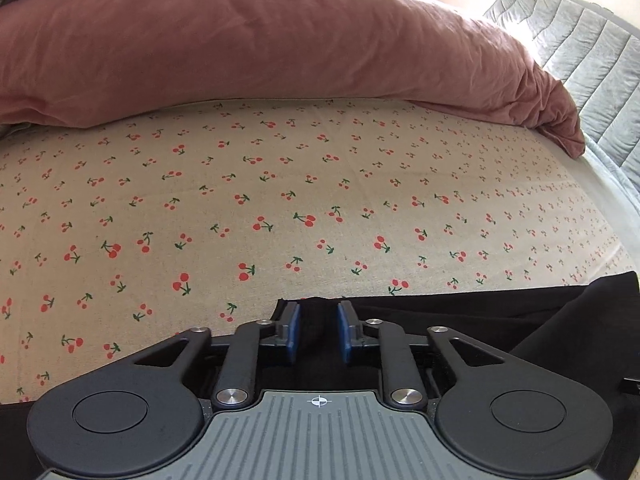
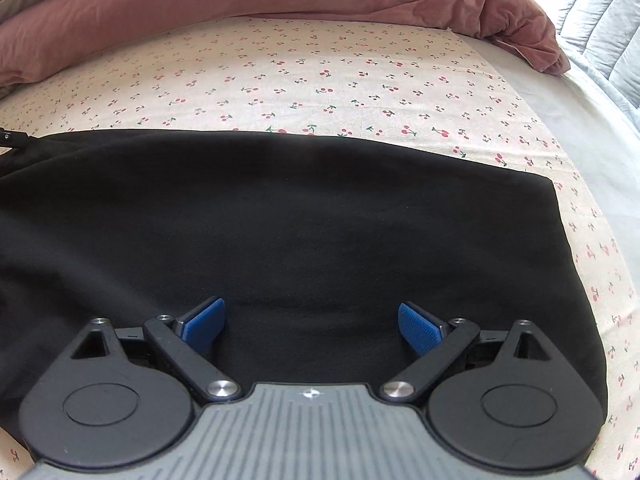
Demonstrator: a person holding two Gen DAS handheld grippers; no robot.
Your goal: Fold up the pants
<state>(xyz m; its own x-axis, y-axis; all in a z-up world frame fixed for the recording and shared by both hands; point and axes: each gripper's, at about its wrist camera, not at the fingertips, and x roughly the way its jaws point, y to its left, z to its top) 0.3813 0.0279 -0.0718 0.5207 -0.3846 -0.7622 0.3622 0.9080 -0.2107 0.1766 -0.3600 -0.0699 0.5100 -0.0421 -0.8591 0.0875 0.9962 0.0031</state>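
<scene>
two tools worked: left tool (image 1: 318,328) pinched the black pants' (image 2: 280,220) edge; right tool (image 2: 311,322) hovered spread wide above them.

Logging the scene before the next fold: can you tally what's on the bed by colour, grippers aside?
Black: 1, the pants
Pink: 1, the duvet
Grey: 1, the quilt at the far right edge
Cherry print: 1, the sheet under it all
Total: 4
</scene>
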